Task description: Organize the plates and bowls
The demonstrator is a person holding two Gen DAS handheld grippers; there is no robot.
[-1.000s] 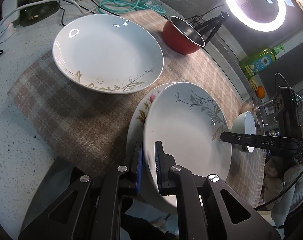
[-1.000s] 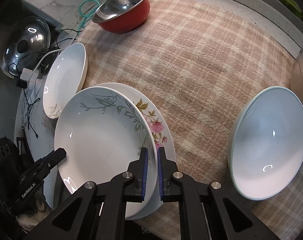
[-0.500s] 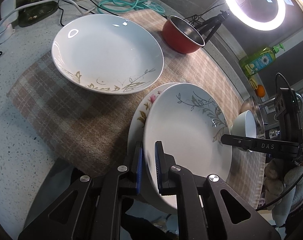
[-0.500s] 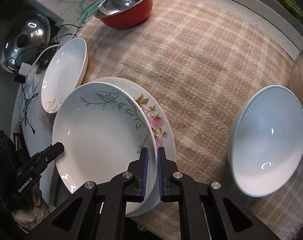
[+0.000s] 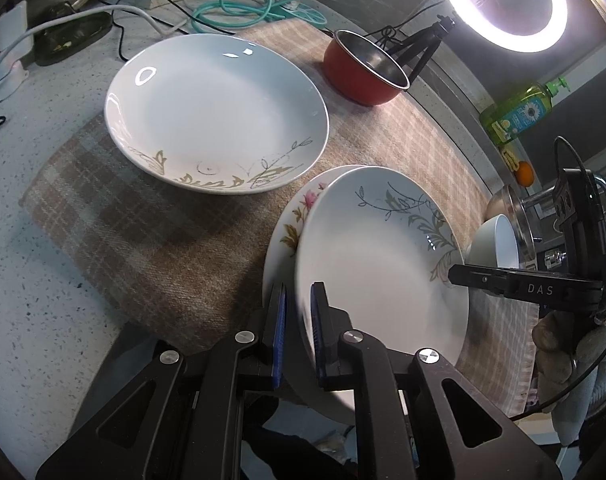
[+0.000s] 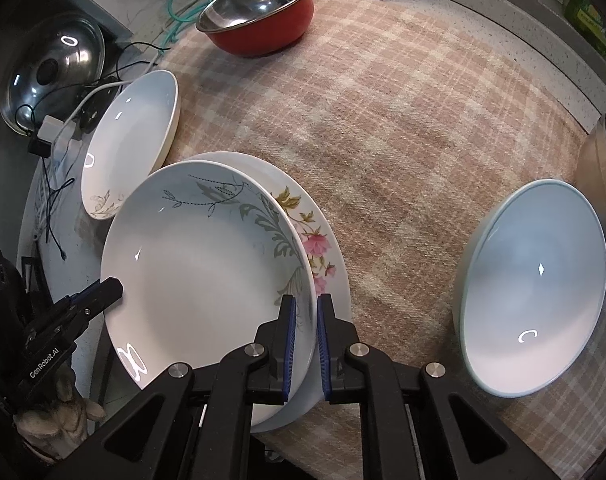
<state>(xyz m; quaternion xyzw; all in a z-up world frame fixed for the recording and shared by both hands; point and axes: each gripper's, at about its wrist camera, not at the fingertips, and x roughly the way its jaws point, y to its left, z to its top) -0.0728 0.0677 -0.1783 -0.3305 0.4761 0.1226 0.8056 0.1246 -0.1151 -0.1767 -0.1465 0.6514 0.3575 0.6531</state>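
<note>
On the plaid cloth, the gold-leaf plate sat apart, not yet stacked. The grey-leaf plate lay on the pink-flower plate, stack begun. The pale bowl and red bowl (well apart) remained. Left gripper and right gripper each pinched the grey-leaf plate's rim.

Lit ring light, green soap bottle, possibly teal cable.
</note>
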